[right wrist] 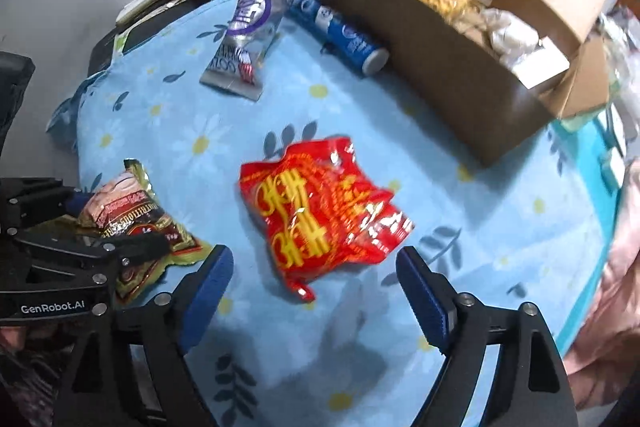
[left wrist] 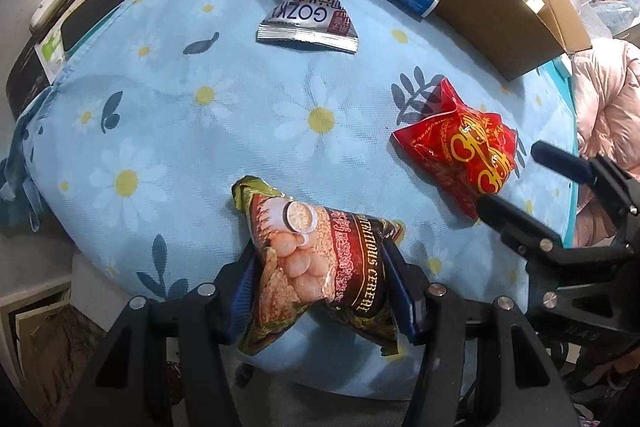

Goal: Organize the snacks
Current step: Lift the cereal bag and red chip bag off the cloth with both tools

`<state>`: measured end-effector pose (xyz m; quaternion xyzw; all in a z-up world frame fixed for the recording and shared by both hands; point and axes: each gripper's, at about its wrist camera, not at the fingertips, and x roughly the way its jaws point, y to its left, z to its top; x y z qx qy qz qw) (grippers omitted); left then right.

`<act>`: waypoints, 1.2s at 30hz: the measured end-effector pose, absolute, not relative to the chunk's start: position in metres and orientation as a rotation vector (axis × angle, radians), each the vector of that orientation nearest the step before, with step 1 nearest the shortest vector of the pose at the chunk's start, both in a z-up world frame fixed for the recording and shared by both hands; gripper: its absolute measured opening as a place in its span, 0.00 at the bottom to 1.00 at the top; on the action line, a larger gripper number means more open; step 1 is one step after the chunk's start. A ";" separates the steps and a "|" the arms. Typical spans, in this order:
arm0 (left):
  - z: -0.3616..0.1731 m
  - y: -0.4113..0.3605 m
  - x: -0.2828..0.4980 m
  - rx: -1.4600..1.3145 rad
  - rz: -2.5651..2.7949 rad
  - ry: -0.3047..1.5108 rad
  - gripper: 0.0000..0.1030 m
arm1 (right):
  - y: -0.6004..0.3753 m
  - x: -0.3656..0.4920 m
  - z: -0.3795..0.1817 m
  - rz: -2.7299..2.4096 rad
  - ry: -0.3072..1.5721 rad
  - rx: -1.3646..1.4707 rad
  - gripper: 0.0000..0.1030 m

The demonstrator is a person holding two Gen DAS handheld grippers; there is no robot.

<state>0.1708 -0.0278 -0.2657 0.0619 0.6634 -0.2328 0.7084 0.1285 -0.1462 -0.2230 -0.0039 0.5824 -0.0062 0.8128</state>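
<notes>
1. The cereal packet (left wrist: 320, 267) sat at the lower centre of the left wrist view, pinched between the blue pads of the left gripper (left wrist: 320, 291), clenched on its middle.
2. The red snack bag (right wrist: 320, 215) lay on the flowered blue cloth (right wrist: 480, 247) at the centre of the right wrist view, just ahead of the right gripper (right wrist: 314, 291), whose fingers were spread wide and touched nothing.
3. In the upper part of that view, a silver and purple packet (right wrist: 244, 39) and a blue tube (right wrist: 340, 31) lay side by side.
4. The cardboard box (right wrist: 420, 67), upper right, held more snacks; the tube lay against its wall.
</notes>
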 end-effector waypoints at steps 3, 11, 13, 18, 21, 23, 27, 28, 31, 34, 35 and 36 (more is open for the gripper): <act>-0.263 -0.030 0.172 0.137 -0.516 1.476 0.56 | -0.147 0.135 -0.224 -0.003 1.242 -0.043 0.82; -0.266 -0.036 0.172 0.149 -0.508 1.496 0.60 | -0.140 0.158 -0.246 0.101 1.294 -0.117 0.82; -0.269 -0.040 0.172 0.173 -0.512 1.500 0.65 | -0.137 0.163 -0.251 0.109 1.300 -0.142 0.82; -0.272 -0.058 0.162 0.294 -0.500 1.469 0.73 | -0.132 0.168 -0.265 0.123 1.331 -0.197 0.83; -0.273 -0.058 0.159 0.274 -0.477 1.448 0.73 | -0.134 0.167 -0.268 0.137 1.327 -0.169 0.83; -0.274 -0.059 0.158 0.281 -0.467 1.443 0.72 | -0.138 0.166 -0.268 0.149 1.325 -0.146 0.79; -0.274 -0.070 0.149 0.338 -0.440 1.415 0.60 | -0.132 0.163 -0.264 0.184 1.319 -0.181 0.65; -0.274 -0.070 0.149 0.328 -0.439 1.418 0.58 | -0.129 0.163 -0.263 0.194 1.320 -0.187 0.62; -0.272 -0.063 0.154 0.293 -0.438 1.429 0.55 | -0.126 0.161 -0.259 0.220 1.326 -0.190 0.53; -0.269 -0.060 0.154 0.272 -0.434 1.430 0.54 | -0.127 0.155 -0.256 0.226 1.339 -0.154 0.46; -0.267 -0.058 0.154 0.267 -0.434 1.428 0.54 | -0.127 0.153 -0.255 0.227 1.342 -0.133 0.45; -0.265 -0.055 0.155 0.265 -0.433 1.426 0.54 | -0.126 0.153 -0.255 0.226 1.345 -0.123 0.44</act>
